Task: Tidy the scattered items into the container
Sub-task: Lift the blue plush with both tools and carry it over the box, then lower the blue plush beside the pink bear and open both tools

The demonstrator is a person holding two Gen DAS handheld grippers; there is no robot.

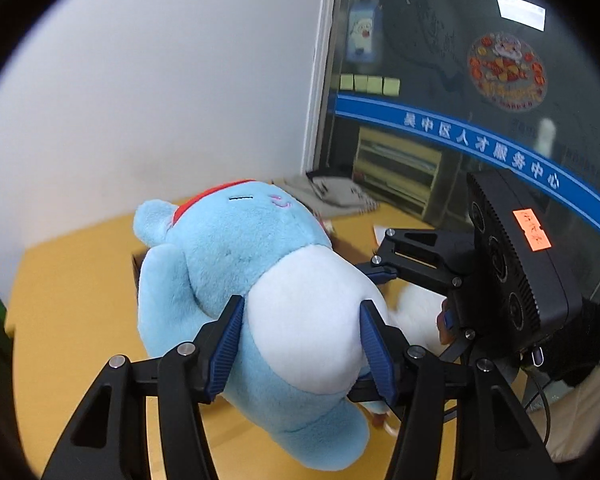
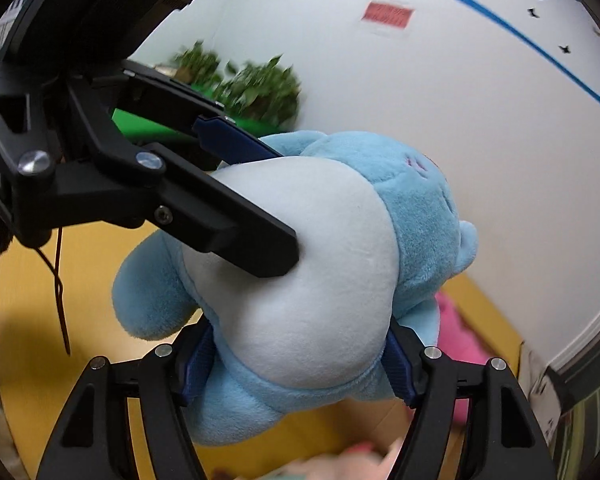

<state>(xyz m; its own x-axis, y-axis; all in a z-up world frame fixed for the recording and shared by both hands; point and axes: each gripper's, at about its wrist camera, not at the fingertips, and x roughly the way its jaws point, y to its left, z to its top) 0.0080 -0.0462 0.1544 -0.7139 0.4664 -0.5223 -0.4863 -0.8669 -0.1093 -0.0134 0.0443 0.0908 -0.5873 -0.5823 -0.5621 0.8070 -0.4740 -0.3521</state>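
Note:
A light-blue plush toy (image 1: 236, 248) with a white belly and a red headband hangs above the yellow table (image 1: 68, 280), held by both grippers. My left gripper (image 1: 302, 344) is shut on it, with the blue pads pressed into the two sides of the belly. My right gripper (image 1: 412, 296) comes in from the right and grips the toy's far side. In the right wrist view the plush toy (image 2: 300, 280) fills the middle and the right gripper (image 2: 300, 364) squeezes its lower body. The left gripper (image 2: 260, 196) presses in from the upper left. A brown cardboard box edge (image 1: 135, 266) shows just behind the toy.
A pink soft toy (image 2: 456, 336) lies below and to the right, beside a cardboard flap (image 2: 384, 420). Papers and a notebook (image 1: 340, 194) sit at the table's far corner by a glass partition (image 1: 480, 100). A green plant (image 2: 260, 88) stands against the white wall.

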